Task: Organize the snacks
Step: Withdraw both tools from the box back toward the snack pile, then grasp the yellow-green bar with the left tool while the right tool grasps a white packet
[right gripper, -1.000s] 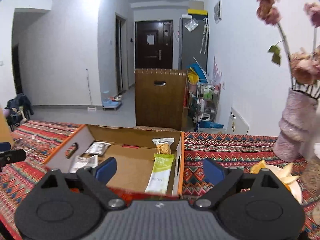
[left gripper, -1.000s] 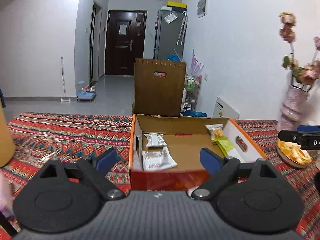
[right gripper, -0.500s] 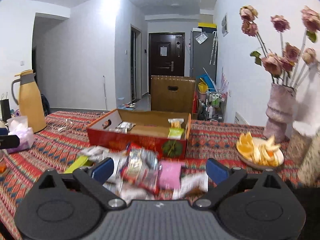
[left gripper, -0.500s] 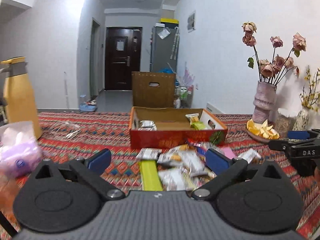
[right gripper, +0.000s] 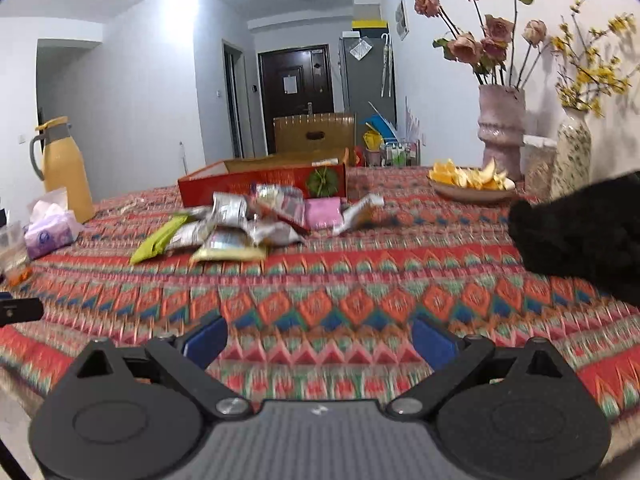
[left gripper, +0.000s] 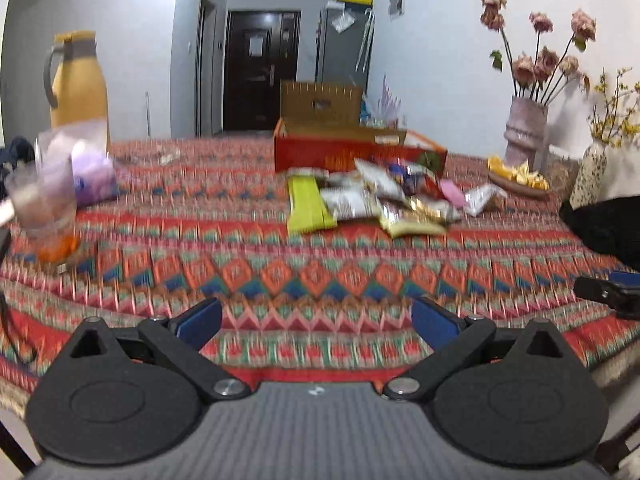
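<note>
A pile of snack packets (left gripper: 380, 200) (right gripper: 240, 220) lies mid-table on the patterned cloth, with a green bar (left gripper: 306, 206) (right gripper: 158, 240) at its left and a pink packet (right gripper: 322, 214) at its right. Behind the pile stands the open red cardboard box (left gripper: 340, 152) (right gripper: 264, 180). My left gripper (left gripper: 316, 320) is open and empty, low over the table's near edge, well short of the pile. My right gripper (right gripper: 320, 338) is likewise open and empty near the front edge. One fingertip of the right gripper (left gripper: 608, 292) shows at the right edge of the left wrist view.
A yellow thermos (left gripper: 78, 88) (right gripper: 64, 168), a tissue pack (right gripper: 48, 230) and a plastic cup (left gripper: 44, 208) stand at the left. A plate of orange peel (right gripper: 468, 182), two flower vases (right gripper: 502, 128) (right gripper: 570, 156) and a black object (right gripper: 584, 232) are on the right.
Both grippers pulled back from over the box toward the table's near edge and sank. The snack pile and the wider table came into view. Both stay open and empty.
</note>
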`<state>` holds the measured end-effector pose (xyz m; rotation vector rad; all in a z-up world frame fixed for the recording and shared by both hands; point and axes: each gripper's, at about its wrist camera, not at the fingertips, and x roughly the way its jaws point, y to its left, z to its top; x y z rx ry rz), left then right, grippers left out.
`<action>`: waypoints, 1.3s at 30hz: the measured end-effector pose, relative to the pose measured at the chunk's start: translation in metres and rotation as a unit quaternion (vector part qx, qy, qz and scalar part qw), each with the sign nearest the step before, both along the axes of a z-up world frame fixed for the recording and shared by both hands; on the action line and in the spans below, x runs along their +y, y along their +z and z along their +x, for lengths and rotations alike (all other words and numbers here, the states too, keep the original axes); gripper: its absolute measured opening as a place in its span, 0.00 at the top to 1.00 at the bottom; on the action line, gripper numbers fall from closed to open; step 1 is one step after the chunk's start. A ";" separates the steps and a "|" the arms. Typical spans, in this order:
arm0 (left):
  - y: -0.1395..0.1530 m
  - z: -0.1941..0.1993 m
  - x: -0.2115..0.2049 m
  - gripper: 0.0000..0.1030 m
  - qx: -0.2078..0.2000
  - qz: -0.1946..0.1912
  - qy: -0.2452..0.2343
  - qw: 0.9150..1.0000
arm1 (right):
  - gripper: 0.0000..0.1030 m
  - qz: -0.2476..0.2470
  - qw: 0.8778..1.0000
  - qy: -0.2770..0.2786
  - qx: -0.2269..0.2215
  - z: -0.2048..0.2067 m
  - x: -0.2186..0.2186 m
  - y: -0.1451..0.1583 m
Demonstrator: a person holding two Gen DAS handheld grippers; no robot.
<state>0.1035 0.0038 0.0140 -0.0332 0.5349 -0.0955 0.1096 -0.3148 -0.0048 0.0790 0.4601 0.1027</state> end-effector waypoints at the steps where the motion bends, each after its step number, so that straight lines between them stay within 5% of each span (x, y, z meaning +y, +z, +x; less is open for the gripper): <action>1: -0.002 -0.002 -0.001 0.00 0.002 0.003 -0.001 1.000 | 0.04 -0.003 1.000 -0.004 0.001 -0.005 -0.001 -0.003; 23: 0.001 0.071 -0.002 0.00 0.015 0.012 0.008 1.000 | 0.05 -0.020 0.999 0.016 0.028 0.065 0.017 0.002; 27: 0.001 0.101 0.001 0.00 0.020 0.013 0.014 1.000 | 0.21 -0.004 0.999 0.047 0.024 0.091 0.031 0.011; 32: 0.000 0.125 0.017 0.00 0.011 0.015 0.032 0.999 | 0.29 0.002 0.995 0.098 0.027 0.135 0.070 0.023; 39: -0.006 0.144 0.058 0.00 0.022 0.017 0.072 0.997 | 0.49 -0.031 0.985 0.160 0.053 0.225 0.168 0.023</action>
